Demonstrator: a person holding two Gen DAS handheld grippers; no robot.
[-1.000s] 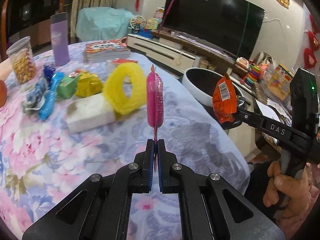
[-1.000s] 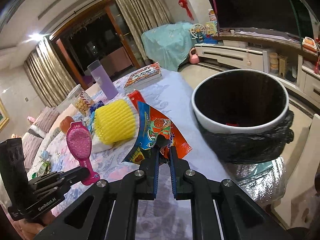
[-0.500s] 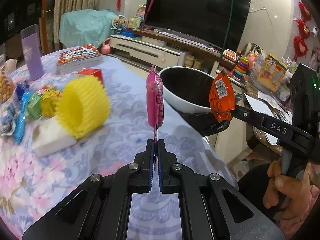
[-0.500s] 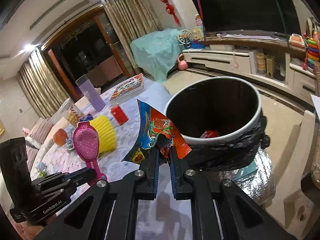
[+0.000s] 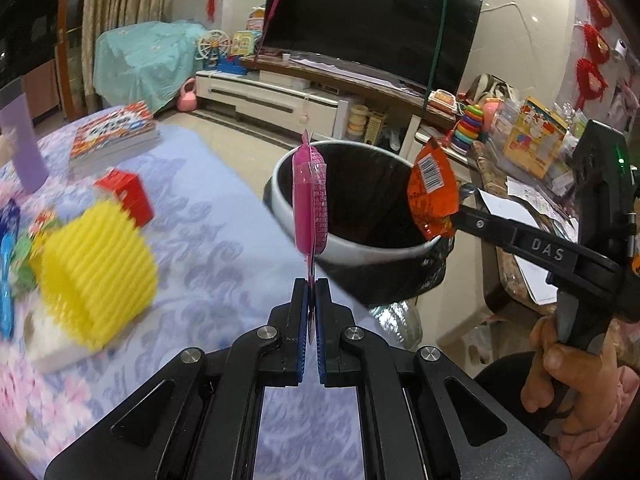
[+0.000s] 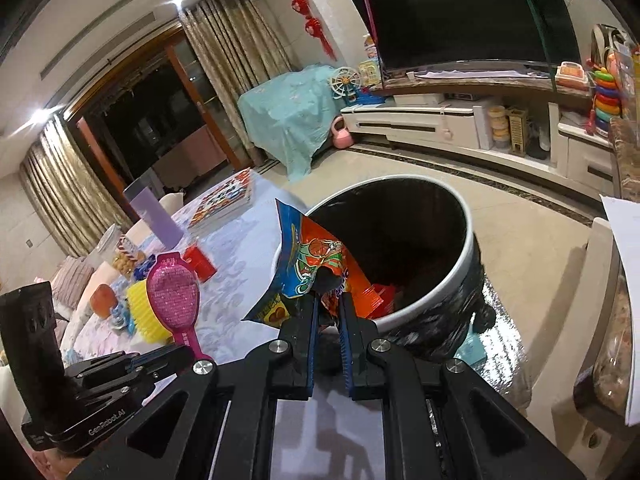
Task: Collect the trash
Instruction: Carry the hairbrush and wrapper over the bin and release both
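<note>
Between right gripper [image 6: 329, 312] pads: snack wrapper [image 6: 316, 264], upright.

The orange snack wrapper [image 6: 320, 264] is glossy, crinkled foil-like plastic, and the pink package [image 5: 309, 204] is shiny clear plastic. A matt floral cloth covers the tabletop [image 5: 216, 224]. The bin [image 6: 466, 248] has a smooth white rim over a glossy black plastic liner.

Two grippers [image 5: 311, 286] [image 6: 328, 300]. One pink packet [image 5: 309, 200], one orange snack wrapper [image 6: 316, 264], one bin [image 6: 466, 248]. On the worktop [image 5: 208, 216]: one yellow foam sleeve [image 5: 96, 264], one red box [image 5: 128, 194], one book stack [image 5: 114, 132], one purple cup [image 6: 154, 210].
</note>
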